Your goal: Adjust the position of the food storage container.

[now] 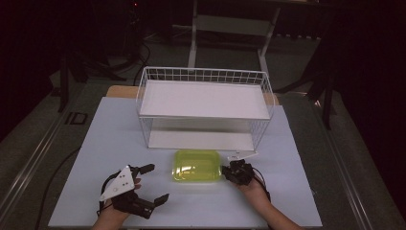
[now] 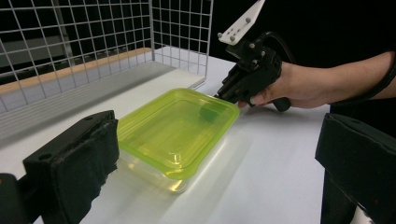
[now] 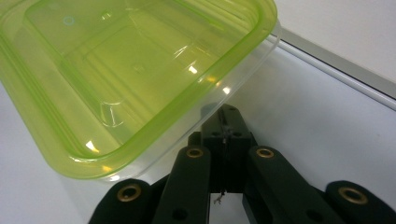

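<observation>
Claws closing in on the green container from both sides

Container [image 1: 197, 166], a shallow green plastic tub with its lid on, is sitting on the white worktop [image 1: 115, 139] just in front of the wire shelf rack [image 1: 203, 103], facing the open lower shelf. That spot is probably chosen because the tub is bound for one of the shelves.

Right claw [image 1: 229, 171] is pressing in at the tub's right edge with its jaws drawn fully together. In the right gripper view the joined tips [image 3: 225, 122] are sitting just under the lid's overhanging rim, apparently touching the clear wall below it, though the rim is hiding the contact itself. Nothing is being held; shut jaws make a firm wedge for nudging or steadying the tub.

Left claw [image 1: 158, 182] is waiting just left of the tub with its jaws spread wide and nothing between them, the tub lying ahead of the gap. Open like this, it is ready to brace or take the opposite side.
</observation>
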{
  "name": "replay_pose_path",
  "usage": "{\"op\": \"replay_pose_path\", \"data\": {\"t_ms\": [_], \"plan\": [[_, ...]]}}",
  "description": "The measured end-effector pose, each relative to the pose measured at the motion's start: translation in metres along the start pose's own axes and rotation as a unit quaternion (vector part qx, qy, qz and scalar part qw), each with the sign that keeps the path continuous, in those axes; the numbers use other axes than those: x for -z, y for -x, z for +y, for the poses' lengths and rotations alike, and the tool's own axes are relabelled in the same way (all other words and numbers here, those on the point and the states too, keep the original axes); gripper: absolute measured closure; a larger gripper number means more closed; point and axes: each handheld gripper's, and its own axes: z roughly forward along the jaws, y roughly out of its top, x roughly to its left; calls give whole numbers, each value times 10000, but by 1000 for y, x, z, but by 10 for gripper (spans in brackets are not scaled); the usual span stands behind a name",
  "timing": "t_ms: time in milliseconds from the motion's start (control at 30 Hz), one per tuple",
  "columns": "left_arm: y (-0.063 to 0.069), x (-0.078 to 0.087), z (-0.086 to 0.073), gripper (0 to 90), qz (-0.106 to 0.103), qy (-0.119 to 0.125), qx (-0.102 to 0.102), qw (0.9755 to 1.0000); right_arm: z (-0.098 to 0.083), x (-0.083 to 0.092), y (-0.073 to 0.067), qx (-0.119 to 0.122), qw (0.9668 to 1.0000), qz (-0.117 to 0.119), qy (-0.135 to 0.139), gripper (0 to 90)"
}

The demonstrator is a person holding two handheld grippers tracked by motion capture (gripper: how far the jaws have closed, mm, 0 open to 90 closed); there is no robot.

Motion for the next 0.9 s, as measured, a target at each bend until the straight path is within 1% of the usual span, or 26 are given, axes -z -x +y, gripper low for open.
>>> {"op": "replay_pose_path", "data": {"t_ms": [100, 133, 200, 300, 333, 367, 400, 433, 500, 533, 600, 633, 700, 733, 767, 800, 833, 867, 900], "plan": [[0, 0, 0, 3, -4, 3, 1, 10000, 1, -2, -2, 11, 10000, 7, 0, 898], [0, 0, 0, 3, 13, 4, -8, 10000, 3, -2, -5, 30, 10000, -52, 5, 894], [0, 0, 0, 3, 6, 17, 2, 10000, 3, 0, -5, 7, 10000, -65, 52, 887], [0, 1, -1, 3, 22, 16, 8, 10000, 3, 6, -1, 47, 9998, -204, 67, 869], [0, 1, -1, 3, 22, 16, 8, 10000, 3, 6, -1, 47, 9998, -204, 67, 869], [0, 0, -1, 3, 34, 15, 0, 10000, 2, 13, 3, 10, 9993, -359, 107, 836], [0, 0, -1, 3, 34, 15, 0, 10000, 2, 13, 3, 10, 9993, -359, 107, 836], [-1, -1, -2, 3, 34, 0, -3, 10000, 2, 16, 4, 7, 9990, -432, 111, 832], [0, -2, -3, 3, 46, -25, -31, 10000, 1, 24, 7, 2, 9986, -498, 173, 756], [0, -2, -3, 3, 52, -31, -42, 10000, 0, 30, 6, 79, 9980, -572, 242, 694], [0, -3, -3, 3, 56, -27, -42, 10000, 0, 36, 4, 146, 9978, -549, 344, 557], [1, -4, -3, 3, 48, -11, -44, 10000, 0, 36, 4, 146, 9978, -549, 344, 557], [2, -4, -3, 3, 56, 8, -60, 10000, 1, 41, 1, 230, 9969, -603, 447, 433], [2, -5, -3, 3, 37, 34, -37, 10000, 1, 45, -1, 180, 9964, -598, 568, 359], [2, -5, -2, 3, 42, 55, -22, 10000, 3, 50, -2, 41, 9963, -466, 716, 293], [2, -5, -2, 3, 58, 92, -19, 9999, 3, 50, -2, 41, 9963, -466, 716, 293], [2, -5, -1, 3, 42, 109, 5, 9999, 4, 53, -2, 5, 9964, -359, 768, 247], [2, -5, -1, 3, 42, 109, 5, 9999, 4, 53, -2, 5, 9964, -359, 768, 247], [2, -5, 1, 3, 68, 117, 11, 9999, 4, 56, -3, 41, 9963, -256, 824, 171]]}}
